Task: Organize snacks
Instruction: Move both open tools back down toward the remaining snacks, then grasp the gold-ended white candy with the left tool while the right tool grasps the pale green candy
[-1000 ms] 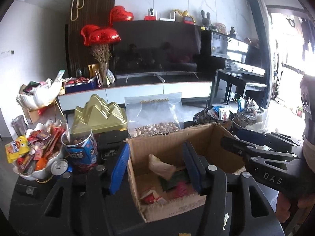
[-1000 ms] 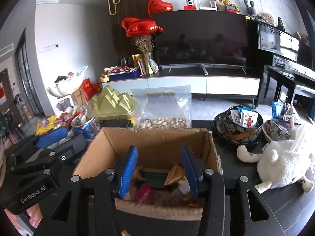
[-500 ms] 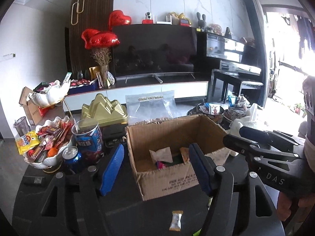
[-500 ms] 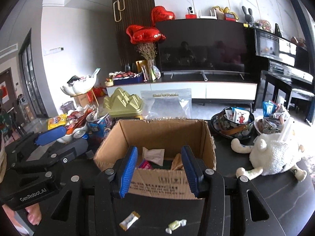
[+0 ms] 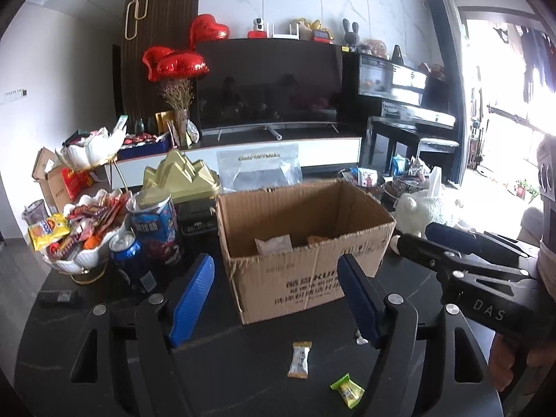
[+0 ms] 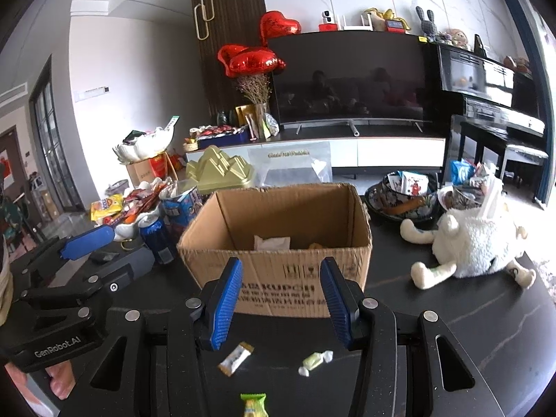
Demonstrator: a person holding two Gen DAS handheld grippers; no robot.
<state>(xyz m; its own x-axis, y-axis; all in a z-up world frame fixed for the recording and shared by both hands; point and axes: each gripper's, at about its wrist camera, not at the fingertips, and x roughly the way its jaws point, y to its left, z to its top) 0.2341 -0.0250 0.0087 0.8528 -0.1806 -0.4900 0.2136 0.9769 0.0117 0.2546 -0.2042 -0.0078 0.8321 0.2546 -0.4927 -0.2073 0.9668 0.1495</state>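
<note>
An open cardboard box (image 5: 305, 215) (image 6: 285, 208) stands on the dark table with a few wrapped snacks at its bottom. In front of it lie loose sweets: a white-and-gold candy (image 5: 300, 359) (image 6: 236, 358), a green one (image 5: 347, 390) and a pale green one (image 6: 314, 361); a green packet (image 6: 254, 405) shows at the bottom edge. My left gripper (image 5: 275, 259) hovers short of the box, its jaws opening with nothing between them. My right gripper (image 6: 281, 262) is beside it, open and empty, above the sweets.
Left of the box are a white bowl (image 5: 87, 264) heaped with snacks, a blue can (image 5: 127, 253), a snack tube (image 5: 156, 226) and a gold tin (image 5: 180, 177). To the right are a plush sheep (image 6: 476, 243) and patterned bowls (image 6: 399, 205).
Both grippers have drawn back from over the box toward the near table edge, bringing the loose sweets into view. The left jaws have spread wider; the right jaws look the same.
</note>
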